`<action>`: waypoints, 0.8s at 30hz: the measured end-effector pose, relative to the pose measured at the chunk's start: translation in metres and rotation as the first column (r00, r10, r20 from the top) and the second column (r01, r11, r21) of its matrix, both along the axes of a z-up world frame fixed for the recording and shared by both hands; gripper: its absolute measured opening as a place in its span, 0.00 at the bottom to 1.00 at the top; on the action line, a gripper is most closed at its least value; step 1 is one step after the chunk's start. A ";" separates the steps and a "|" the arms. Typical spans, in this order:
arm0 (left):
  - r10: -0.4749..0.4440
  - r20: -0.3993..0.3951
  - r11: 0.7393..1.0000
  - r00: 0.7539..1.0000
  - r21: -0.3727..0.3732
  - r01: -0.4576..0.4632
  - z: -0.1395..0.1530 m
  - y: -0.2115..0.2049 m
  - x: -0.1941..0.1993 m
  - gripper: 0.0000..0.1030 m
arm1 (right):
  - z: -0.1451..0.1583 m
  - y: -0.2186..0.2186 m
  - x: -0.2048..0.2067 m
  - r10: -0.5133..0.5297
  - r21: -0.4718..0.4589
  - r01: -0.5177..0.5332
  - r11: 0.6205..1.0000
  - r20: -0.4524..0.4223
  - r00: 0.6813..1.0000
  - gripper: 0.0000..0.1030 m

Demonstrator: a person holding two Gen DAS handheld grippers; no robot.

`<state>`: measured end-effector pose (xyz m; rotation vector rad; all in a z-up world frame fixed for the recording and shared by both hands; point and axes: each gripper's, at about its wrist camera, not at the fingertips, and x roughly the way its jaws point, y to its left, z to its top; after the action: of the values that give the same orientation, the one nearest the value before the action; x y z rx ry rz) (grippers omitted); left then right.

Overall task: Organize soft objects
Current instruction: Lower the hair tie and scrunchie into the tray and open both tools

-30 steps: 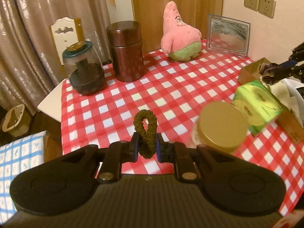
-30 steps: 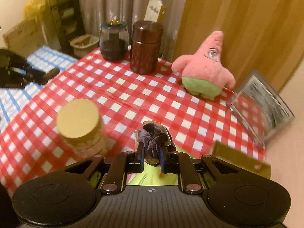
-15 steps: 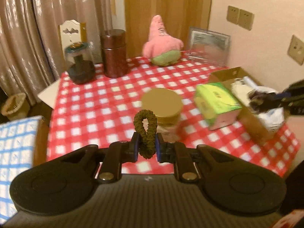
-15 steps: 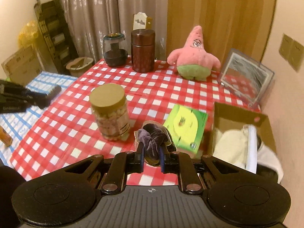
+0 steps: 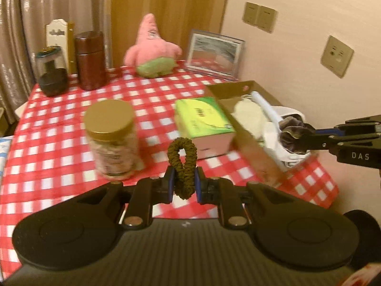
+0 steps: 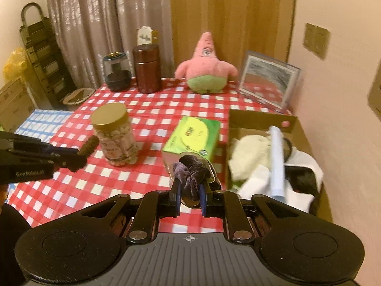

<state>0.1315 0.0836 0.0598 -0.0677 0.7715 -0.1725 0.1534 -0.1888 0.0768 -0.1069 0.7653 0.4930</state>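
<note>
My left gripper (image 5: 182,186) is shut on an olive-green hair tie (image 5: 182,162), whose loop stands up above the pads, over the near edge of the checked table. My right gripper (image 6: 190,196) is shut on a dark purple velvet scrunchie (image 6: 190,172). In the left wrist view that scrunchie (image 5: 291,133) hangs over the near right end of a cardboard box (image 5: 228,88) holding white and cream cloth. In the right wrist view the box (image 6: 257,116) lies to the right of the scrunchie. A pink star plush (image 6: 206,69) sits at the back of the table.
A jar with a gold lid (image 6: 114,135) and a green tissue box (image 6: 193,135) stand mid-table. A brown canister (image 6: 146,68), a dark glass jar (image 6: 116,71) and a framed picture (image 6: 269,81) line the back. A wall runs along the right side.
Both grippers have pulled back from the table's middle toward its near edge, each keeping its hair band. The cardboard box has come into full view on the right.
</note>
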 end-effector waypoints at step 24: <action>-0.229 -0.035 0.970 0.973 -0.092 0.225 -0.024 -0.168 0.108 0.15 | -0.029 -0.129 0.069 -0.161 -0.041 0.160 0.986 -0.033 0.986 0.15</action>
<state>0.2393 -0.0848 0.0357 -0.0664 0.8161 -0.4245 0.2223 -0.3176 0.0478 -0.0709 0.8117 0.3282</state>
